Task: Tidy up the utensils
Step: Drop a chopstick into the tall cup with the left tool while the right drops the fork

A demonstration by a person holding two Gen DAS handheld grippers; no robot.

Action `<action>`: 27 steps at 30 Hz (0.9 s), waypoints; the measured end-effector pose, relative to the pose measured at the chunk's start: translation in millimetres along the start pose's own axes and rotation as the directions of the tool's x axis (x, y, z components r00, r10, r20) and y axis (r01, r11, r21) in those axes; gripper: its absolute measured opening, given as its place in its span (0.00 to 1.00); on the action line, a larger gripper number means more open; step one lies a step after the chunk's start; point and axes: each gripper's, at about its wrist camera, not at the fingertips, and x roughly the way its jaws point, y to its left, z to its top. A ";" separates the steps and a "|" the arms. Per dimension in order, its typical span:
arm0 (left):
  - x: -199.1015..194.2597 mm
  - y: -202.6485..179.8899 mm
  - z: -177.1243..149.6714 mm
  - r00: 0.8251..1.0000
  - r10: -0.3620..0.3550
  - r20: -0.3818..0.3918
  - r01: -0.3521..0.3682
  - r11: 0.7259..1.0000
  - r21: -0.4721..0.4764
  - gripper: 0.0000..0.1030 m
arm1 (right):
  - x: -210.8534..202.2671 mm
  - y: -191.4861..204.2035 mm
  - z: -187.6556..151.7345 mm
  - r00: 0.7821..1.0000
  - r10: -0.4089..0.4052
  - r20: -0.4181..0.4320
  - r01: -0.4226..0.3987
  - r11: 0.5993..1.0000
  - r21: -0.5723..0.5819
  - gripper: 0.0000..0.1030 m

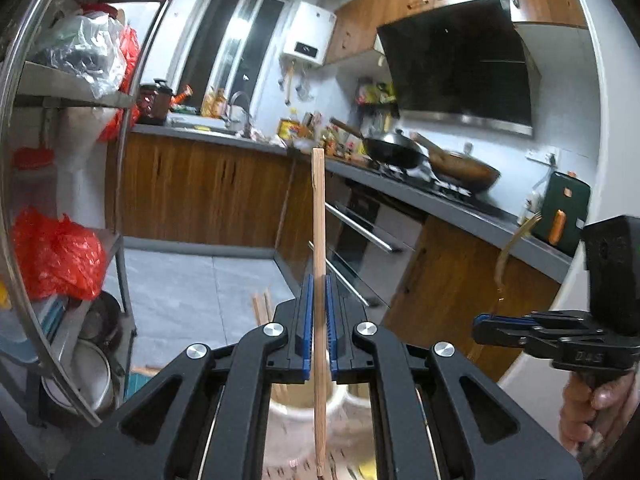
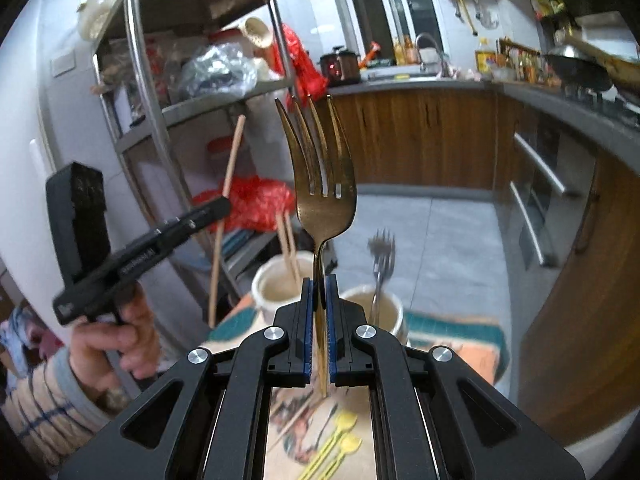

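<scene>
My left gripper (image 1: 319, 292) is shut on a wooden chopstick (image 1: 318, 216) that stands upright above a white ceramic cup (image 1: 296, 420). In the right wrist view the same chopstick (image 2: 228, 184) sits in the left gripper (image 2: 222, 202) at the left. My right gripper (image 2: 319, 292) is shut on a gold fork (image 2: 320, 184), tines up. It also shows in the left wrist view (image 1: 482, 322) with the fork (image 1: 510, 248). Below stand a cup (image 2: 276, 284) with two chopsticks (image 2: 289, 246) and a cup (image 2: 380, 308) with a silver fork (image 2: 382, 258).
Yellow picks (image 2: 340, 440) and a loose chopstick lie on a patterned mat (image 2: 460, 344). A metal shelf rack (image 2: 168, 112) with bags stands left. Wooden kitchen cabinets (image 1: 208, 188) and a counter with woks (image 1: 424, 156) run behind.
</scene>
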 end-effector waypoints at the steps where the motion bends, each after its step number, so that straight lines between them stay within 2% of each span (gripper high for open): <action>1: 3.8 -0.4 1.6 1.000 0.005 0.013 -0.005 1.000 0.006 0.05 | 1.9 -0.8 5.7 1.000 -0.005 0.011 0.005 1.000 0.000 0.07; 6: 22.7 0.8 8.5 0.994 0.014 0.107 -0.015 1.000 0.011 0.05 | 18.3 -7.1 22.6 0.998 -0.053 0.040 0.053 0.999 0.000 0.07; 10: 40.7 2.9 4.4 0.990 0.021 0.136 -0.022 1.000 0.000 0.05 | 36.1 -10.4 29.6 0.994 -0.095 0.058 0.095 0.995 -0.008 0.07; 16: 60.1 4.2 -29.2 0.993 0.044 0.111 -0.048 0.999 0.026 0.05 | 66.2 -19.7 22.8 0.988 -0.139 0.060 0.139 0.990 0.003 0.07; 21: 63.5 6.6 -57.4 0.995 0.056 0.080 -0.059 0.998 0.036 0.05 | 95.2 -25.0 2.8 0.989 -0.149 0.001 0.149 0.989 0.003 0.07; 27: 62.4 9.3 -76.3 0.996 0.075 0.049 -0.077 0.995 0.055 0.06 | 117.0 -22.7 -14.7 0.986 -0.152 -0.074 0.151 0.988 -0.014 0.07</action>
